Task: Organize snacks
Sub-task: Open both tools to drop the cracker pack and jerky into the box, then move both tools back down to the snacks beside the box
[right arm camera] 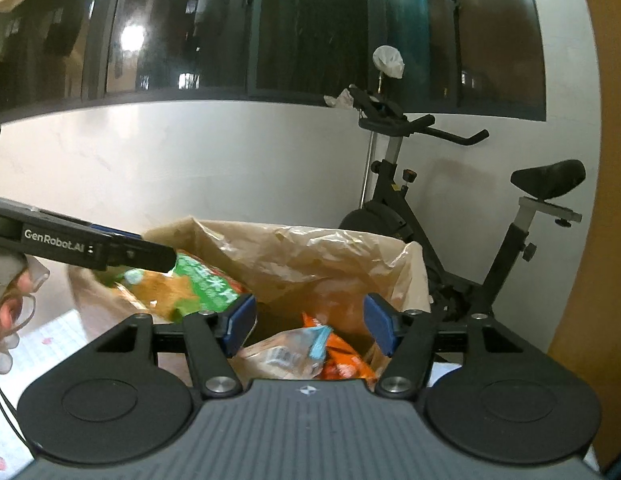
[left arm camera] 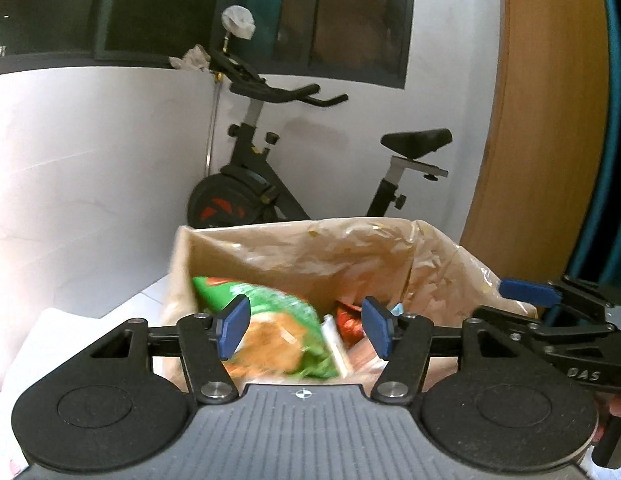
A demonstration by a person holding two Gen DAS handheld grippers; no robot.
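Brown paper lines the open box [left arm camera: 310, 248] that both my tongs point into, and the snacks lie down inside it. My left tongs [left arm camera: 304, 328] stand partly open with nothing pressed between the blue pads [left arm camera: 234, 326]; the green and orange snack bag [left arm camera: 270, 328] shows blurred just beyond and below them, towards the left pad, and I cannot tell whether it touches that pad. A red packet [left arm camera: 348, 322] sits deeper in the box, near the right pad. My right tongs [right arm camera: 310, 324] are likewise parted and hold nothing; under their gap lie a pale wrapped packet with a light blue edge [right arm camera: 286, 350] and an orange packet [right arm camera: 342, 360] just beside it. From the right wrist view the green bag [right arm camera: 190, 288] sits at the box's left side, under the tip of my left tongs [right arm camera: 150, 254], well left of my right pads. An exercise bike [left arm camera: 310, 168] stands behind the box against the white wall [left arm camera: 90, 160]
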